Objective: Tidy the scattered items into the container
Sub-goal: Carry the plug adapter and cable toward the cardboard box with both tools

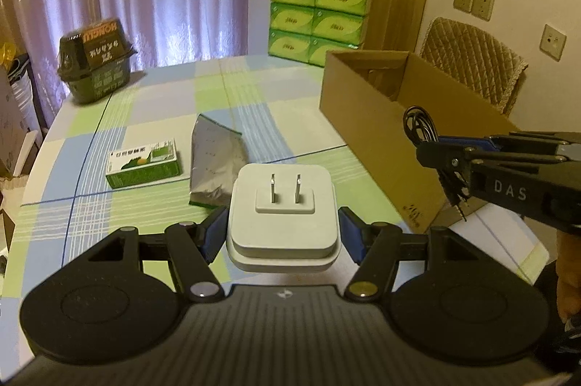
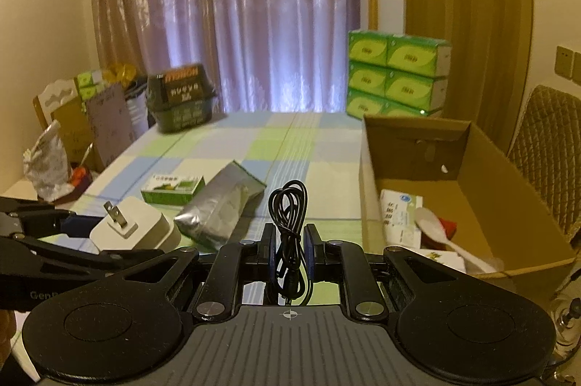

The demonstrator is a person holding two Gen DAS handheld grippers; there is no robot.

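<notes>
— Where are the things to tidy?

— The left gripper (image 1: 283,230) has its jaws closed on a white plug (image 1: 282,215), prongs up, held above the table (image 1: 163,102). The right gripper (image 2: 288,246) is clamped on a coiled black cable (image 2: 288,222), just beside the cardboard box (image 2: 483,168).

— And the rest?

— A green carton (image 1: 143,167) and a silver pouch (image 1: 214,161) lie on the cloth, well apart from the box. Inside the box, a white spoon (image 2: 446,237) and some packets, though I can't quite tell what they are.

— How should the drop go?

— I'd bring each gripper over the box's open top, clear of its near wall, lower it, then release, cable first since it's nearer.
</notes>
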